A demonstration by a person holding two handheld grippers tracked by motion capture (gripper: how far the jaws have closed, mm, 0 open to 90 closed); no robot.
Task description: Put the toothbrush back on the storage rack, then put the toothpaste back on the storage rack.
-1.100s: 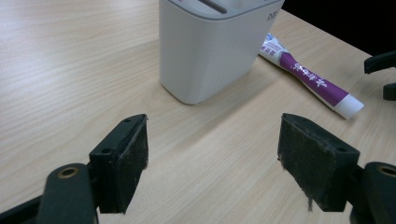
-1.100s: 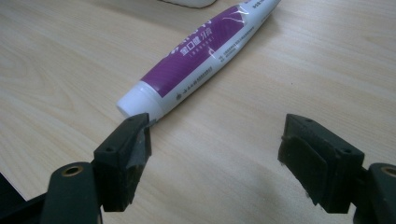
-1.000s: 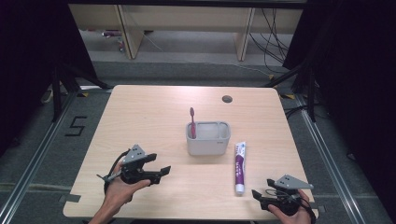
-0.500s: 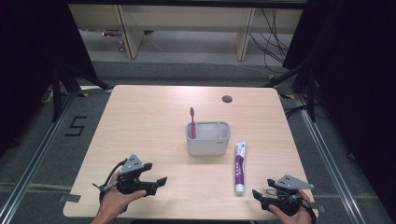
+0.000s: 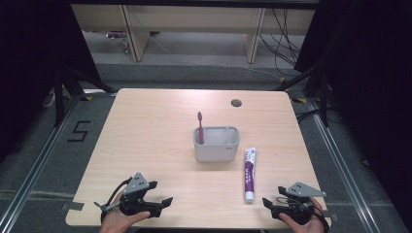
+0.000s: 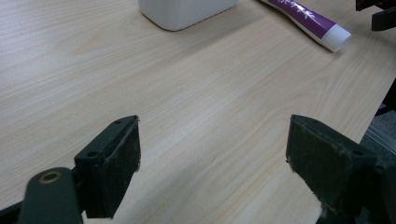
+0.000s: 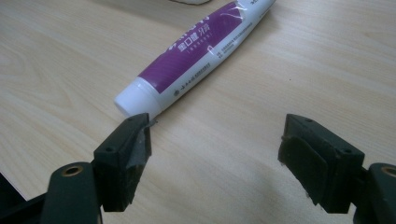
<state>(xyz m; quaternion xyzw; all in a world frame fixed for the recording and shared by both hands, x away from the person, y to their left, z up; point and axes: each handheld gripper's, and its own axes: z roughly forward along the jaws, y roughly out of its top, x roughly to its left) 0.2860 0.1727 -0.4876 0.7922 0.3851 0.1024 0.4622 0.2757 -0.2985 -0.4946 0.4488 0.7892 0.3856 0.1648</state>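
A white and purple toothpaste tube (image 5: 249, 174) lies flat on the wooden table (image 5: 155, 131), cap toward me, right of a grey holder (image 5: 216, 143). A red toothbrush (image 5: 199, 126) stands upright in the holder's left end. My right gripper (image 5: 268, 204) rests open at the front right edge, its jaws just short of the tube's cap (image 7: 133, 100). My left gripper (image 5: 163, 203) sits open at the front left with nothing between its jaws; the tube (image 6: 308, 21) and the holder's base (image 6: 184, 11) lie ahead of it.
A round cable hole (image 5: 236, 103) sits near the table's far edge. Beyond the table stand wooden shelf legs (image 5: 133, 34) and loose cables (image 5: 284, 39) on the floor. Dark curtains close in both sides.
My left gripper has drawn back toward the front edge of the table and a little right. The right gripper has stayed put.
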